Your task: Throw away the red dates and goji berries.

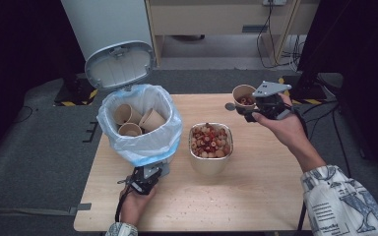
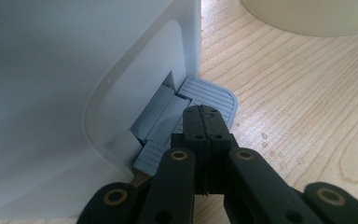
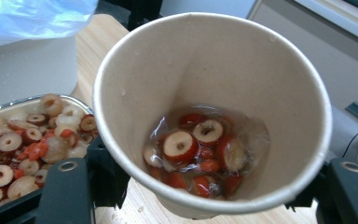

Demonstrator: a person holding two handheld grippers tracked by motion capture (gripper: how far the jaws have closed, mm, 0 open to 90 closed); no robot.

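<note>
A white pedal bin [image 1: 142,142] with a pale blue liner stands at the table's left, its lid [image 1: 119,64] raised. Three empty paper cups [image 1: 139,119] lie inside it. My left gripper [image 2: 204,115] is shut, and its tips rest on the bin's grey foot pedal [image 2: 212,93]. A metal bowl [image 1: 210,164] of sliced red and white dried fruit stands mid-table. My right gripper [image 1: 248,107] is shut on a paper cup [image 3: 205,65], held above the table's far right. The cup holds wet fruit slices [image 3: 200,149] at its bottom.
The wooden table [image 1: 256,191] has bare room at its front and right. Beyond its far edge stand a cabinet [image 1: 216,19] and trailing cables [image 1: 285,49]. Dark stands flank the table on both sides.
</note>
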